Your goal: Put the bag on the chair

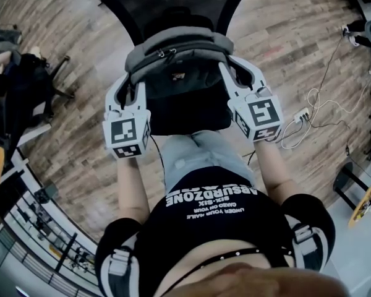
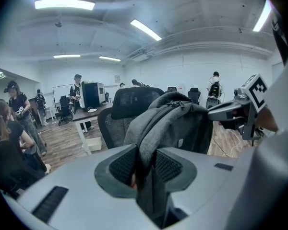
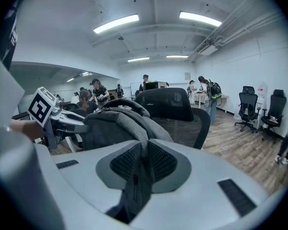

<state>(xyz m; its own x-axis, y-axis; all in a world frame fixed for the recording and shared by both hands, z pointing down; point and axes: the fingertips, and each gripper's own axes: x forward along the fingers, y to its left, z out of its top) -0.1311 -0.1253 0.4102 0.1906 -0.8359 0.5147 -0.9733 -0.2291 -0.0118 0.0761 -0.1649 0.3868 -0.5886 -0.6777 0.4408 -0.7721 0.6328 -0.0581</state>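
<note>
Bag (image 1: 176,73) between the left tongs (image 1: 133,84) and the right tongs (image 1: 230,72), over the chair (image 1: 173,2)
The bag sits over the chair's seat, in front of the backrest; whether it touches the seat cannot be told. The left tongs stand at the bag's left side and the right tongs at its right side, each with a fold of the bag between its jaws. On the floor (image 1: 284,36), right of the chair, lies a power strip (image 1: 302,114) with cables.
</note>
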